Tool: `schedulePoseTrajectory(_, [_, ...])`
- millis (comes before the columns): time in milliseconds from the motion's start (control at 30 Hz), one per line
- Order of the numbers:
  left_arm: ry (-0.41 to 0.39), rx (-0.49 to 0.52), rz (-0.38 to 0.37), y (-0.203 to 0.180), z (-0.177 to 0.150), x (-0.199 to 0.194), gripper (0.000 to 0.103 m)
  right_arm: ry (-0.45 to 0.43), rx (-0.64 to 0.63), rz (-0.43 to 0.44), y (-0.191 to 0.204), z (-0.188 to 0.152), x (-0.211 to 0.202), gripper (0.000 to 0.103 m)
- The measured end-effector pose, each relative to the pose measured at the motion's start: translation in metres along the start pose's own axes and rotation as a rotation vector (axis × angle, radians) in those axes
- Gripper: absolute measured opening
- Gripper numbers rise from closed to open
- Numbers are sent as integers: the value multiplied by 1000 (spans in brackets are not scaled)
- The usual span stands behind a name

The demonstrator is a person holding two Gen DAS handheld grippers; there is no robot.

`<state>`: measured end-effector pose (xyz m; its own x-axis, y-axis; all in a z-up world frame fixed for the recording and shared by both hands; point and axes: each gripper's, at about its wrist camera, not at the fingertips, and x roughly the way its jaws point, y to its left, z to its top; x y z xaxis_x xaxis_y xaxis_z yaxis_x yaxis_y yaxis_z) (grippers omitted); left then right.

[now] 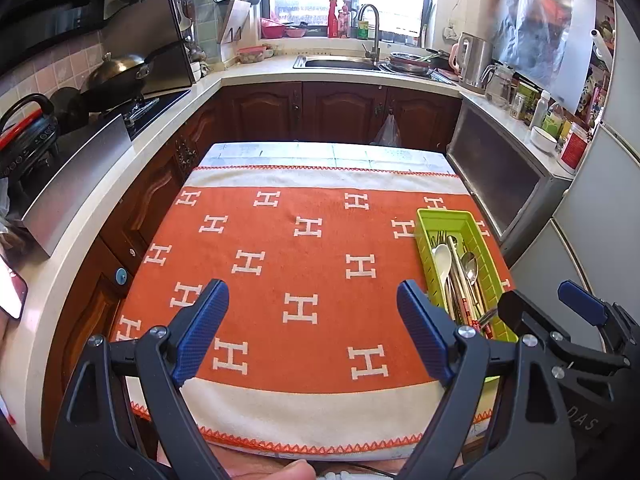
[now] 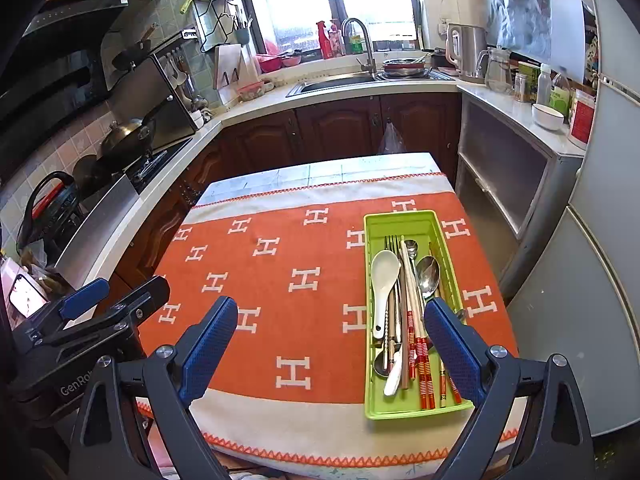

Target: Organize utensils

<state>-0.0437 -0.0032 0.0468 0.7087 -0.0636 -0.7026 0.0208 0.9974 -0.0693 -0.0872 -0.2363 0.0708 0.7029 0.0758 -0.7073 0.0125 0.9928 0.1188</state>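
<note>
Here both tongs point(image 1: 312, 334) point(image 2: 332, 350) gape empty over woven cloth point(image 2: 312, 320); steel spoons point(image 2: 428, 276) fill the ribbed plastic tray point(image 2: 400, 222).

The right tool point(image 2: 330, 344) covered the near right corner of the green tray point(image 2: 404, 218), hiding the chopsticks' point(image 2: 420, 356) ends there; the left tool's point(image 1: 312, 330) arms ran off the bottom edge.

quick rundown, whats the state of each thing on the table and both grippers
left hand-held gripper: open, holding nothing, over the cloth
right hand-held gripper: open, holding nothing, near end of tray
green tray: flat on the cloth, far end bare
white spoon: lying in the tray, bowl up
metal spoon: lying in the tray
fork: lying in the tray
chopsticks: lying lengthwise in the tray
orange cloth: spread flat
</note>
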Motion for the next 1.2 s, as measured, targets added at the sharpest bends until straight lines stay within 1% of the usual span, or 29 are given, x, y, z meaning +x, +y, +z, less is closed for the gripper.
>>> schedulePoseTrajectory(267, [19, 0, 7, 0, 0, 9, 84, 15, -5, -18, -1, 2, 12, 95])
schedulePoseTrajectory(533, [33, -1, 19, 2, -1, 17, 84, 27, -6, -18, 1, 0, 20, 95])
schedulePoseTrajectory(1200, [42, 2, 27, 4, -4, 19, 84, 45, -2, -14, 2, -3, 28, 95])
